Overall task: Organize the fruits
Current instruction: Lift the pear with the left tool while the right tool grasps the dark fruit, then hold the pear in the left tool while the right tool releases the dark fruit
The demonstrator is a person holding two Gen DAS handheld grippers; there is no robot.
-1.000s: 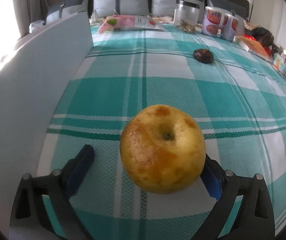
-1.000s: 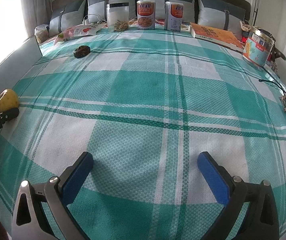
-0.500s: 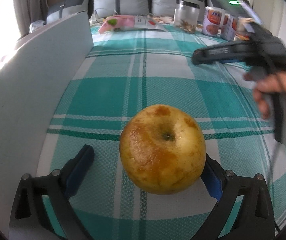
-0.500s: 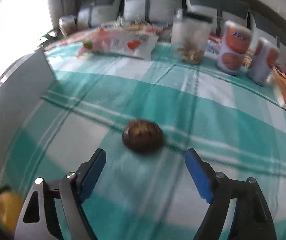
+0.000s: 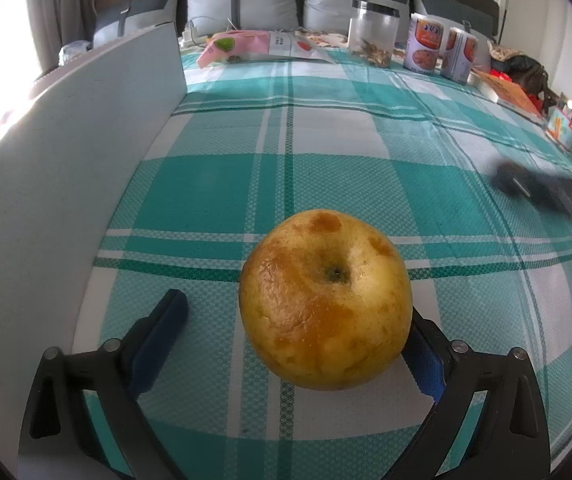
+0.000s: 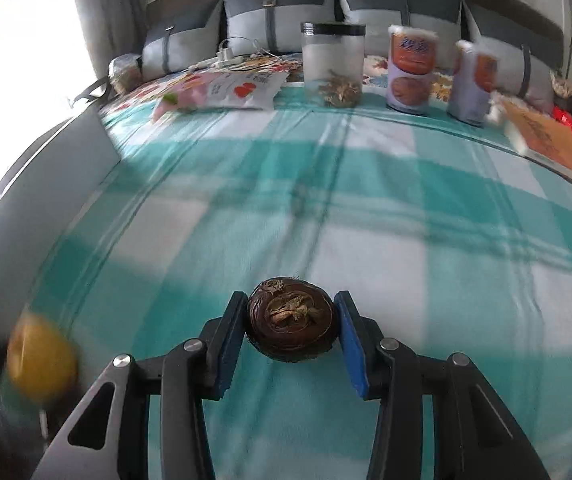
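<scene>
A clear jar (image 6: 333,65) stands beside two cans (image 6: 410,71) before grey pillows (image 6: 277,20) on the checked cloth (image 6: 366,208).

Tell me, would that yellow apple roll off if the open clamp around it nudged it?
Probably a little. The yellow apple is round and sits loose on the checked cloth, its side against only one pad of the left gripper, so a nudge could roll it. The soft cloth would likely slow it. Its brown patches hint at soft, bruised spots.

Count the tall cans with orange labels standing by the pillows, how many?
2. One can stands just right of the clear jar; the second can stands further right, beside the book. More could be hidden.
</scene>
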